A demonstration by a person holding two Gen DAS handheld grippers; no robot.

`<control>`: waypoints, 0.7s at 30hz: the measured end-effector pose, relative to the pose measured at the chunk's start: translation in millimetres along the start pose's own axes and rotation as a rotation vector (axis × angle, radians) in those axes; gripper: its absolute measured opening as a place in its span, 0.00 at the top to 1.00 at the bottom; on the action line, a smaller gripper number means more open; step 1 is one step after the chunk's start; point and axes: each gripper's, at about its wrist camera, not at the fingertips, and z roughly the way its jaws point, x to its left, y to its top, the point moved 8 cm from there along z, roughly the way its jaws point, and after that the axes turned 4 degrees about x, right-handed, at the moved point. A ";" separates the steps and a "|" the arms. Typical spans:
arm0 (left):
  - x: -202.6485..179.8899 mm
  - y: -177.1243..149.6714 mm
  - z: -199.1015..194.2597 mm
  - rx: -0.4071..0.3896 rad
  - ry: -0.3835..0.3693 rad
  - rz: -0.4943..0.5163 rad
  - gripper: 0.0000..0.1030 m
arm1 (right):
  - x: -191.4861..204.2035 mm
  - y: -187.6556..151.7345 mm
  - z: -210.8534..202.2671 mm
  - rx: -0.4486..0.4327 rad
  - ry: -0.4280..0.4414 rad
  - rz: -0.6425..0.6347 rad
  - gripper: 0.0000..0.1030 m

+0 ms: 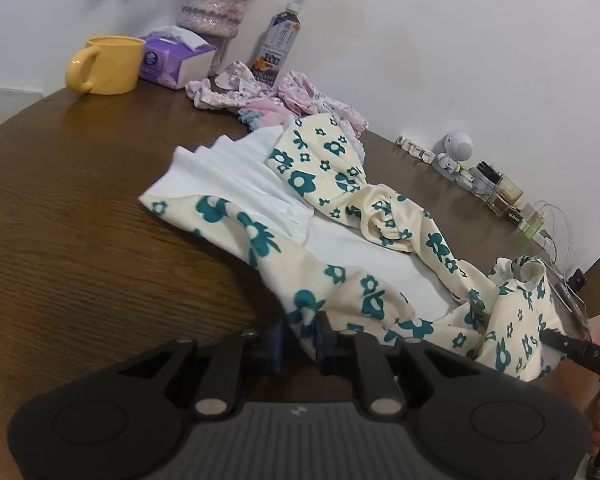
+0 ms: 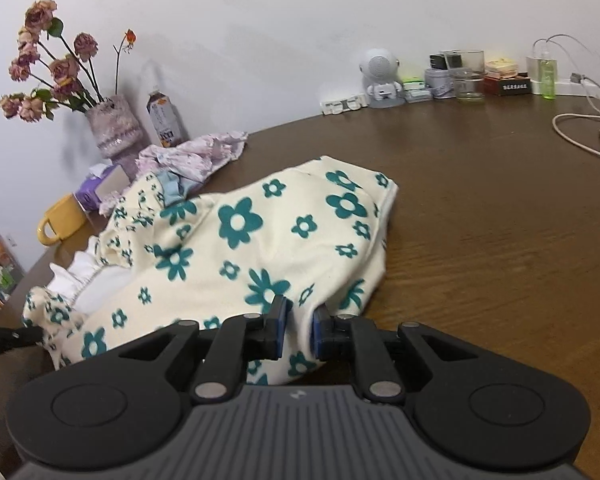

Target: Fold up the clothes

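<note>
Floral garment point(image 2: 260, 240) rumpled on table point(image 2: 480, 220), near edge pinched by left gripper point(image 1: 300, 338) and right gripper point(image 2: 300, 330), both clamped on fabric; best lifted evenly, pulled taut, white lining point(image 1: 236, 176) smoothed flat before folding.

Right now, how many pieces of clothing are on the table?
2 that I can tell: the cream floral garment at the near edge, pinched by the left gripper and the right gripper, and a crumpled pink garment behind it. More may lie hidden.
</note>
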 end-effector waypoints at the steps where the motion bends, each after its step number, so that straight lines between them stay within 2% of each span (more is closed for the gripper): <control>1: 1.2 -0.3 -4.9 -0.008 0.001 0.000 0.76 | -0.7 -0.8 -2.5 0.002 -0.008 -0.002 0.88; 3: 3.3 0.1 -16.0 -0.033 0.013 0.001 0.68 | -1.8 2.7 -10.0 -0.015 -0.022 0.002 0.79; 5: 2.9 4.2 -26.2 -0.069 0.024 0.014 0.59 | -3.0 7.5 -18.2 -0.037 -0.035 0.009 0.59; 6: 1.4 7.4 -29.8 -0.086 0.030 0.026 0.50 | -0.6 11.2 -22.0 -0.053 -0.033 0.006 0.56; 7: -2.0 11.3 -31.5 -0.104 0.039 0.048 0.39 | 3.7 15.8 -25.6 -0.072 -0.025 -0.001 0.48; 8: -5.8 15.4 -32.6 -0.122 0.049 0.072 0.32 | 8.1 20.4 -29.2 -0.091 -0.017 -0.008 0.36; 9: -9.6 19.4 -33.8 -0.139 0.059 0.097 0.18 | 13.9 24.7 -32.0 -0.108 -0.008 -0.022 0.29; 10: -15.0 24.0 -32.5 -0.153 0.070 0.126 0.16 | 20.6 28.5 -32.6 -0.121 -0.003 -0.043 0.20; 13: -31.9 37.0 -21.3 -0.168 0.079 0.209 0.16 | 37.3 36.9 -25.5 -0.131 -0.020 -0.108 0.14; 17: -40.8 46.8 8.4 -0.124 0.069 0.253 0.18 | 40.3 33.1 -2.2 -0.076 -0.069 -0.135 0.13; 19: -40.1 47.2 23.7 -0.089 0.076 0.279 0.28 | 38.5 26.0 6.4 -0.041 -0.077 -0.137 0.14; 20: -38.1 46.7 30.1 -0.072 0.086 0.296 0.33 | 37.1 22.2 9.8 -0.025 -0.082 -0.141 0.18; 21: -36.0 46.2 36.4 -0.055 0.096 0.312 0.45 | 35.0 18.1 12.8 -0.009 -0.089 -0.145 0.22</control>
